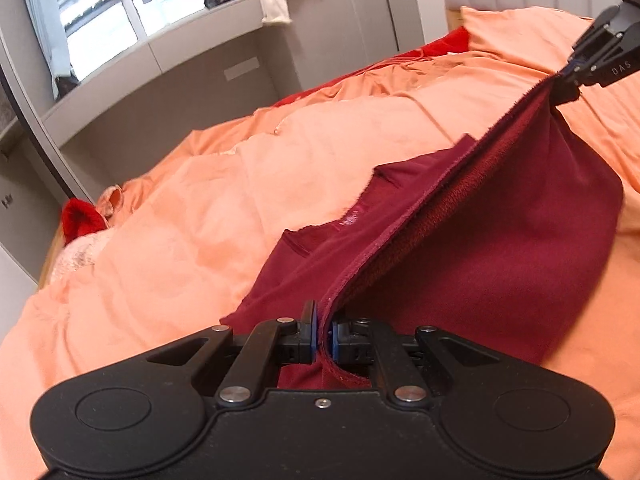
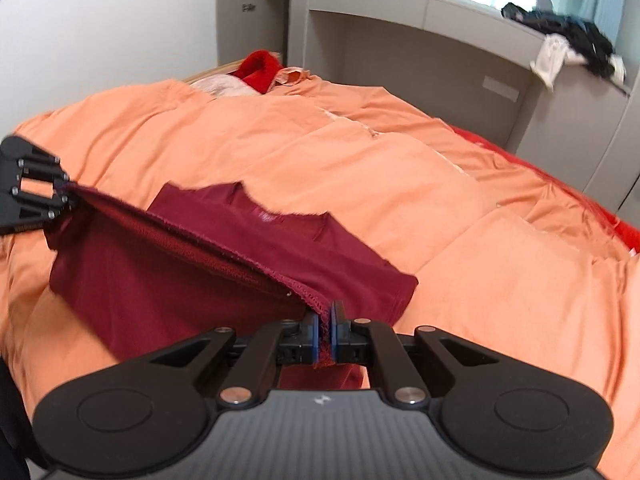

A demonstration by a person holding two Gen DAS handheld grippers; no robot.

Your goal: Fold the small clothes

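Note:
A small dark red garment (image 1: 500,224) lies on the orange bedspread (image 1: 200,208), its hem lifted and stretched between my two grippers. My left gripper (image 1: 325,334) is shut on one end of the hem. My right gripper (image 1: 570,74) shows at the upper right, shut on the other end. In the right wrist view the garment (image 2: 224,256) spreads left of centre, my right gripper (image 2: 328,334) is shut on its hem corner, and my left gripper (image 2: 66,196) holds the far end at the left edge. The neckline part rests flat on the bed.
The orange bedspread (image 2: 400,168) covers a wide bed. A red blanket (image 2: 624,232) shows at its far side and a red plush item (image 2: 260,68) near the head. A grey window bench (image 2: 460,32) with piled dark and white clothes (image 2: 572,52) stands beyond.

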